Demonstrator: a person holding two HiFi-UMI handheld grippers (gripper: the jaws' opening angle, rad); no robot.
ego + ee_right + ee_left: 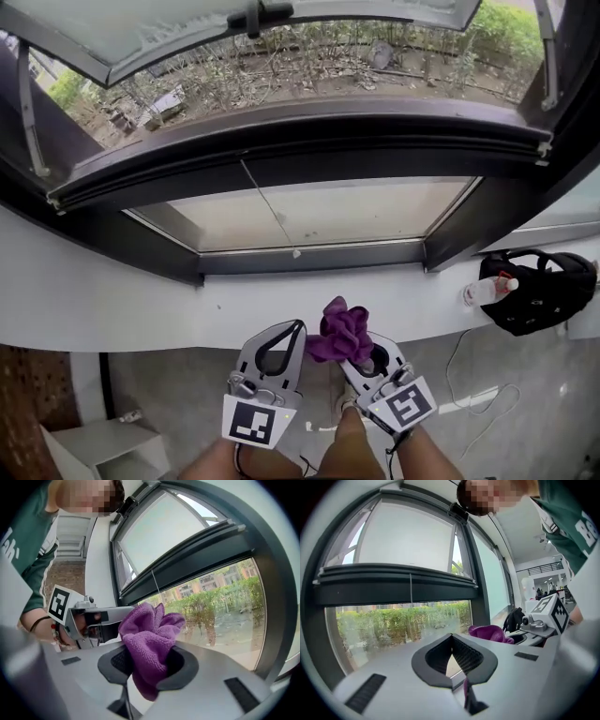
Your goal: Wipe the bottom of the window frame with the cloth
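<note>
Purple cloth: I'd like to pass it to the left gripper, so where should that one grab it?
Grip the puffed folds of the purple cloth that stand above the right gripper, which pinches its middle. Come from the left, level with those folds: they offer bulk, and the tail below is short. The left gripper, shut and empty, must open first.

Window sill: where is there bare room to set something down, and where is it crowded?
The white sill is bare from its left end all the way to the bottle. Only the right end is crowded, where that bottle lies against the black bag.
</note>
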